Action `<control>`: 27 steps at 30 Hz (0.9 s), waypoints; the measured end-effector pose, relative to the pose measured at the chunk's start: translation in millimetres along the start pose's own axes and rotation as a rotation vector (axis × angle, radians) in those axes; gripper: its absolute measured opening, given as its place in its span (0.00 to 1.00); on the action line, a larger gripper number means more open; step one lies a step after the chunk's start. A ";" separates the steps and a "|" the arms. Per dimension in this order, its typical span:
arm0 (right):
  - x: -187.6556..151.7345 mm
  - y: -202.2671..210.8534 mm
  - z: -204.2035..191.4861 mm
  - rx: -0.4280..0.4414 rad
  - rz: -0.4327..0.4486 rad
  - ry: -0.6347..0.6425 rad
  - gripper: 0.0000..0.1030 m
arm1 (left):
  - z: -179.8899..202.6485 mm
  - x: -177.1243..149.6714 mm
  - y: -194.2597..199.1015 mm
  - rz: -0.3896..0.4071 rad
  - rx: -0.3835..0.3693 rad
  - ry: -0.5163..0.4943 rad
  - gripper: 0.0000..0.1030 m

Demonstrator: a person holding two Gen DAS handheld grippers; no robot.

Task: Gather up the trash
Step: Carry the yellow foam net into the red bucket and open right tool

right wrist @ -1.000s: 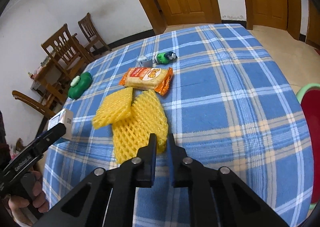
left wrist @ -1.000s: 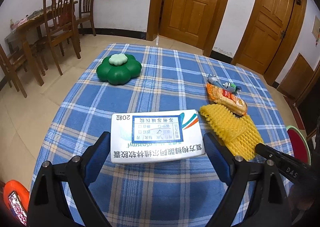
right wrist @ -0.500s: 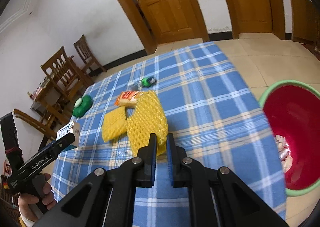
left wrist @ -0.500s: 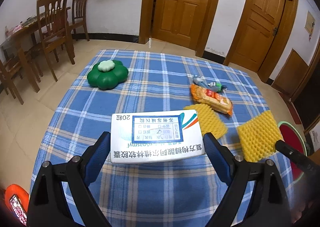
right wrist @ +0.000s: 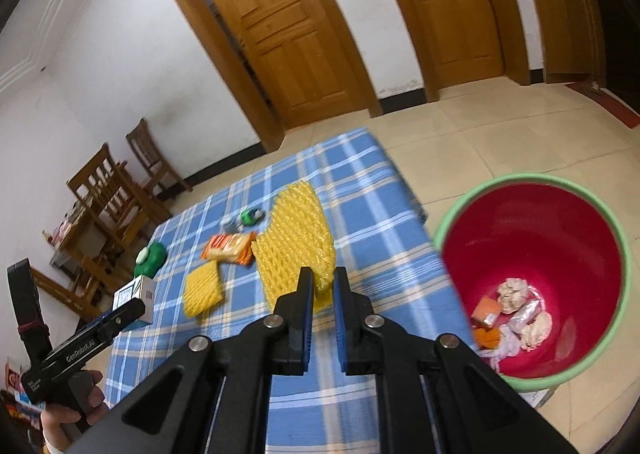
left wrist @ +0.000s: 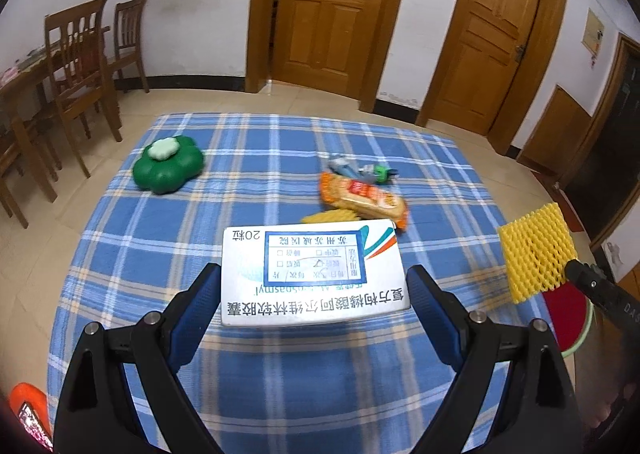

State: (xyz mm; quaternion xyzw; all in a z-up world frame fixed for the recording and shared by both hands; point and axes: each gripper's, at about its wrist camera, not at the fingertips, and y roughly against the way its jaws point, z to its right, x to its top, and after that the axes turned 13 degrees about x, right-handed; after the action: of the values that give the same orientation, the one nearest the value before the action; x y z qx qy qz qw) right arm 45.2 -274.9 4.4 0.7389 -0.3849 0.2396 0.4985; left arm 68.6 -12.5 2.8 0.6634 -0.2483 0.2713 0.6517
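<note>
Jaws first: left gripper (left wrist: pixel 314 286) is spread wide, clamping a white box (left wrist: pixel 312 274) by its short ends, long axis crosswise, print upside down. Right gripper (right wrist: pixel 320 294) is pinched tight on a yellow foam net (right wrist: pixel 296 242), which hangs lengthwise away from it above the checked table (right wrist: pixel 360 214). Red bin (right wrist: pixel 560 222) sits right of the table, its far side cut off, junk inside hard to identify. Second net (right wrist: pixel 202 288) mostly hides behind the box in the left view.

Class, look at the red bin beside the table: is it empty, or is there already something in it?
Not empty. The right wrist view looks into the red bin, where crumpled paper and wrappers lie on its bottom; most of it is unfilled.
</note>
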 end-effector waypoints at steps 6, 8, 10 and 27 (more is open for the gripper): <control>6.4 21.9 20.6 -0.050 0.057 -0.030 0.11 | 24.0 3.9 6.4 0.006 -0.052 -0.041 0.89; 7.0 27.5 27.6 -0.065 0.071 -0.043 0.11 | 31.8 5.0 8.0 0.008 -0.067 -0.053 0.89; 8.3 32.9 35.9 -0.081 0.084 -0.060 0.11 | 42.0 6.7 9.6 0.007 -0.087 -0.069 0.89; 8.4 67.6 111.8 -0.208 0.134 -0.217 0.11 | 133.3 5.3 12.7 -0.012 -0.217 -0.230 0.89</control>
State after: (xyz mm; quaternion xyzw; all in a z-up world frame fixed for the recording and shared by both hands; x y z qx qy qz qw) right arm -7.7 -394.6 4.5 0.6774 -0.5077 0.1500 0.5108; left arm 68.6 -145.9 15.2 0.6173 -0.3452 0.1613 0.6883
